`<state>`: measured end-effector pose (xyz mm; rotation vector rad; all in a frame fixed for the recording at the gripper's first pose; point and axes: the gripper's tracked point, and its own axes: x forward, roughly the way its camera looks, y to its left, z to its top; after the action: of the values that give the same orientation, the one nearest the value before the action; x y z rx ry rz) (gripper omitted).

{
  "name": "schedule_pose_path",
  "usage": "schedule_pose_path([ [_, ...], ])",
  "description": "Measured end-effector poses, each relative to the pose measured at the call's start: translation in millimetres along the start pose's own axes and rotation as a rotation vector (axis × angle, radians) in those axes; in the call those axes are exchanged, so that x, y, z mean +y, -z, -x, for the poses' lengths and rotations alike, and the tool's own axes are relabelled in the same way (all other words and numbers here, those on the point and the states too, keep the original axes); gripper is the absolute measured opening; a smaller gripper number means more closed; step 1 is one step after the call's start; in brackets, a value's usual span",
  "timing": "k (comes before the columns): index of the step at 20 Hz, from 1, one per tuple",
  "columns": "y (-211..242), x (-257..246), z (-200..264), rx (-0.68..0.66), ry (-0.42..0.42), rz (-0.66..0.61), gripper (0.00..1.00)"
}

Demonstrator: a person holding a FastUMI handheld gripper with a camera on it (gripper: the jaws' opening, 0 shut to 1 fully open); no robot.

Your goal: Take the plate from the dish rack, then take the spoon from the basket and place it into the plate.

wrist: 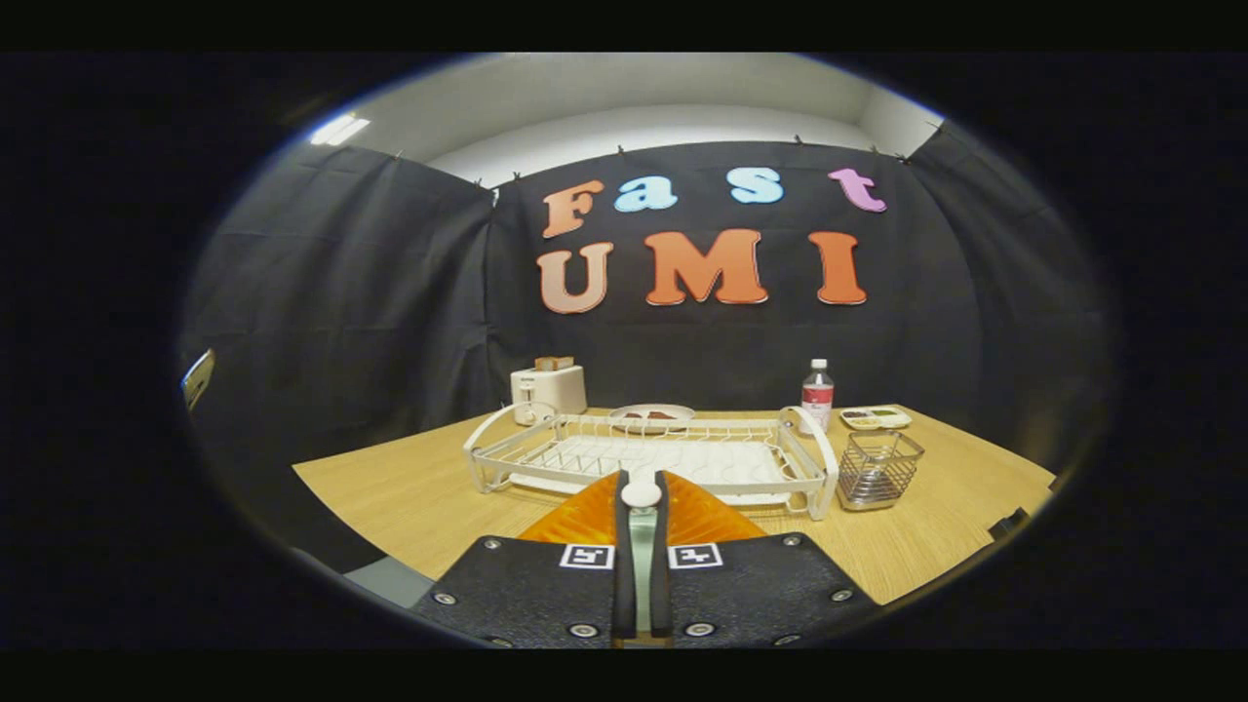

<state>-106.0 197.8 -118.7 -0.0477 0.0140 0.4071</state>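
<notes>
In the gripper view the tool (642,507) is seen nearly closed, its fingers pinching a spoon (642,531) by its thin handle, the pale bowl end standing up between the tips. An orange plate (585,519) lies on the tabletop (390,487) just beneath and ahead of the fingers. Beyond it the white dish rack (651,458) is seen, and to its right the wire basket (879,468). The spoon is judged light, stiff and slippery, best held mid-handle; the plate is judged rigid and possibly breakable.
</notes>
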Motion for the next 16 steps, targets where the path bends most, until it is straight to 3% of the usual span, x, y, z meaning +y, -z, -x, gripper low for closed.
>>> schedule_pose_path([
  [6, 33.3, 6.0, -8.7, 0.107, -0.004, 0.026, 0.09],
  [13, 30.9, -3.4, -12.8, 0.119, 0.035, 0.015, 0.18],
  [16, 34.5, -15.9, -15.6, 0.141, 0.076, 0.045, 0.64],
])
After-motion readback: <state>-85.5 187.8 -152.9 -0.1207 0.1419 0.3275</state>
